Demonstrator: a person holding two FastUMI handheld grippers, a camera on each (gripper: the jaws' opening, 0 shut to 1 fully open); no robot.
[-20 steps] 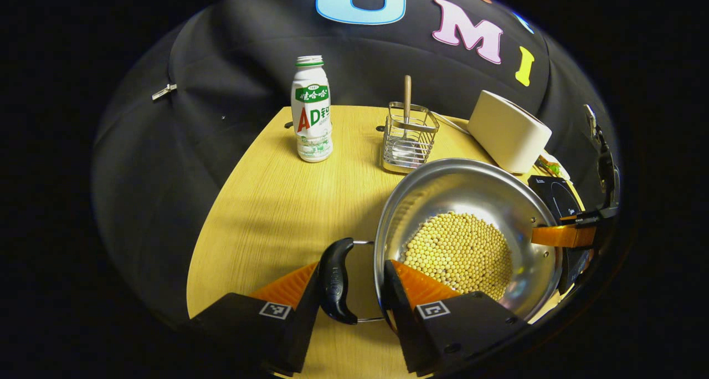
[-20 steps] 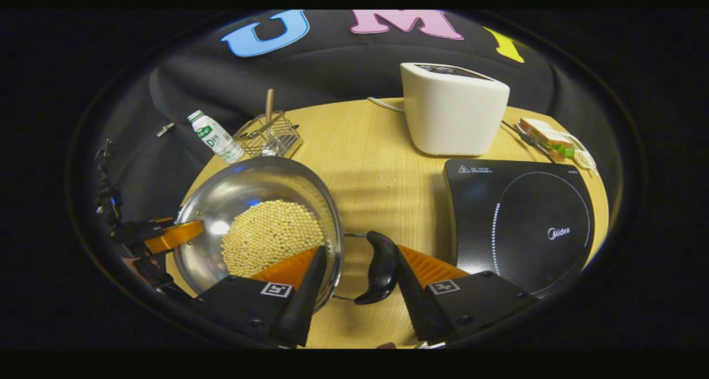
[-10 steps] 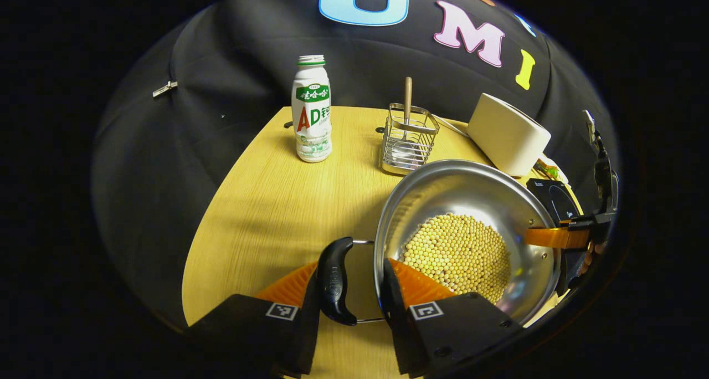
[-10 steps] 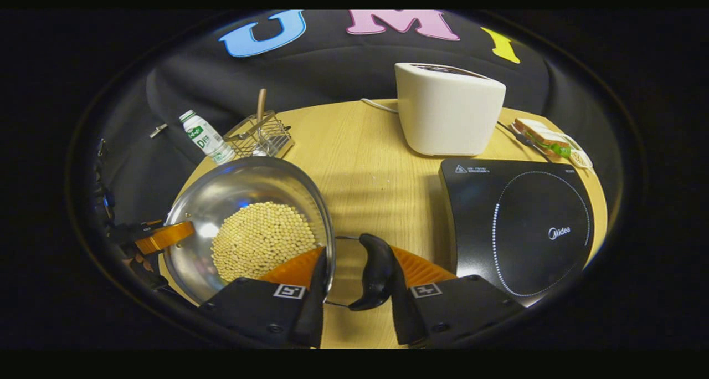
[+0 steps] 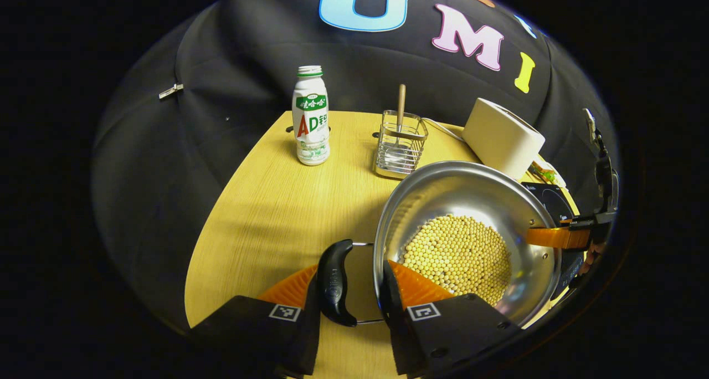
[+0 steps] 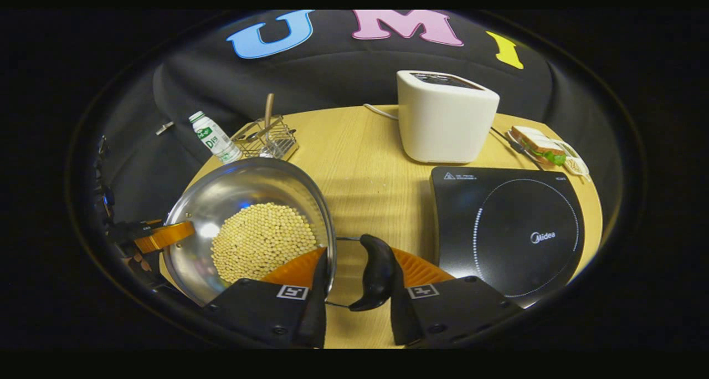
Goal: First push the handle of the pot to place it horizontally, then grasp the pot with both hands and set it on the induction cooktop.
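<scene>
— Where was the pot [image 5: 465,240] seen?

— On the counter [image 6: 365,163], left of the cooktop [image 6: 507,229], apart from it, filled with beans [image 6: 260,240].

— And the tools?

— The left tool [image 5: 349,290] was pinched on one side handle [image 5: 334,282]. The right tool [image 6: 357,279] was pinched on the other handle [image 6: 376,271].

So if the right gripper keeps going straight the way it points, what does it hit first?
The right gripper has its jaws on either side of the pot handle. Past that, it likely meets bare table between pot and cooktop, left of the toaster, though depth is unclear.
</scene>
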